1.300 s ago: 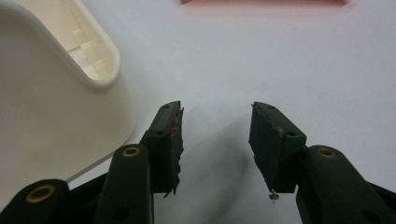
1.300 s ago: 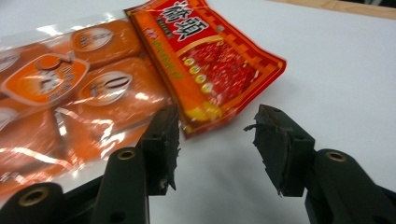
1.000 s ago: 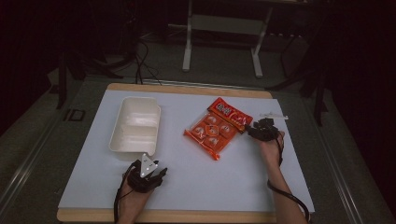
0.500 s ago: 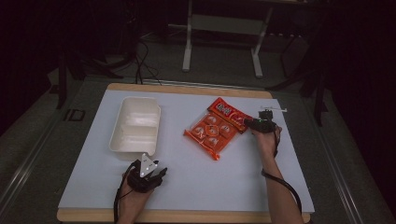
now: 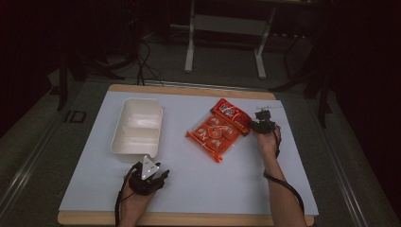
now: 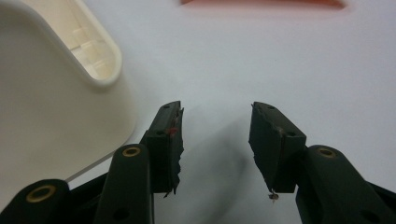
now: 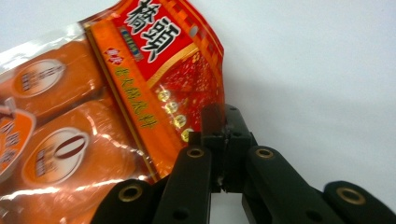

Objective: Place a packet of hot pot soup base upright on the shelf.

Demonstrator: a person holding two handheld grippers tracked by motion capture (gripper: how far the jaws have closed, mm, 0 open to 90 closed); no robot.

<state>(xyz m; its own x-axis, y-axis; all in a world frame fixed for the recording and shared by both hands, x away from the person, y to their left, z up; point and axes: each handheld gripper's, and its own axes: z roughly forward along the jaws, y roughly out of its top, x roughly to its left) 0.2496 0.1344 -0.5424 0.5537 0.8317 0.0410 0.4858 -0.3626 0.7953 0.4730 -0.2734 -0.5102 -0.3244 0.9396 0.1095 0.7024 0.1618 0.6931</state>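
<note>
The room is dim, with most of the upper frame and the right side lost in near-black shadow. Light falls mainly on the pale blue-white worktop [image 5: 189,189] in the lower centre, which sits on a wooden board [image 5: 189,88] whose edge shows along its far and near sides. Grey-green floor [image 5: 42,142] surrounds it. At the upper centre stands a pale metal frame [image 5: 227,28] with two legs. Dark cables [image 5: 142,61] trail over the floor at upper left, near dark stands.
</note>
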